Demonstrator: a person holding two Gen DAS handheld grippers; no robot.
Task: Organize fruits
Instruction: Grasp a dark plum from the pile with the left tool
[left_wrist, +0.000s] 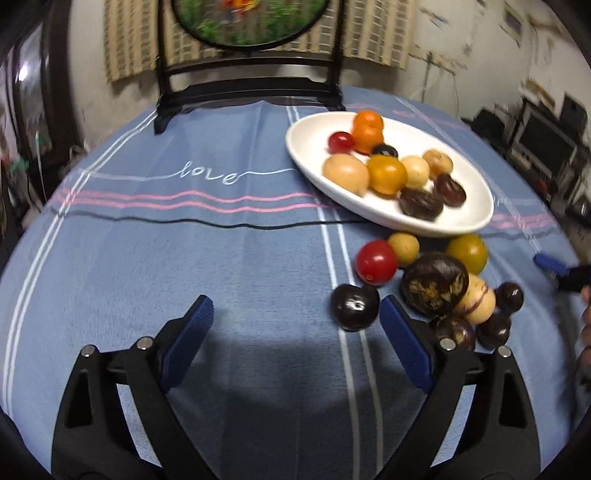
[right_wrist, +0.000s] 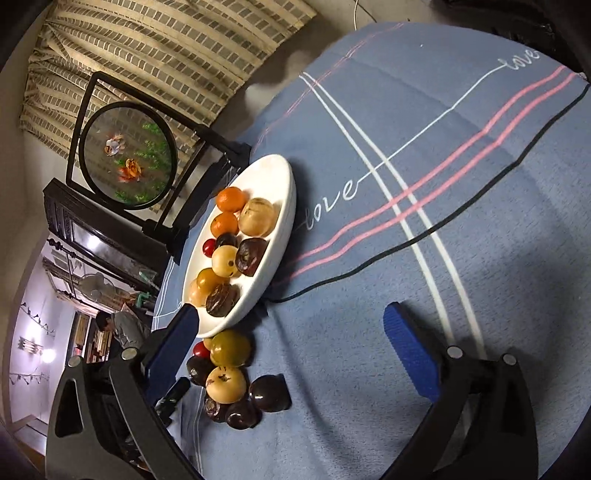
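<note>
The left claw (left_wrist: 295, 314) stands wide open above the blue striped tablecloth (left_wrist: 221, 258) on the table, with nothing between its blue pads. Just off its right fingertip lies a dark purple fruit (left_wrist: 354, 307). Beyond that, ahead and to the right of the claw, a loose cluster of fruits sits on the cloth: a red tomato (left_wrist: 376, 262), a yellow-green fruit (left_wrist: 467, 253), a large dark mottled fruit (left_wrist: 434, 283) and a pale tan fruit (left_wrist: 478, 298) touching it. Farther ahead stands the white oval dish (left_wrist: 306, 147), already holding oranges (left_wrist: 367, 131) and other fruits.

The right claw (right_wrist: 291, 317) is also spread wide and empty. Its left finger lies near the dish's (right_wrist: 284, 221) near end, and the loose pile, including a yellow-green fruit (right_wrist: 229, 348) and a dark fruit (right_wrist: 269, 393), lies between the fingers, nearer the left one. A round framed screen (right_wrist: 129, 162) stands behind the dish.
</note>
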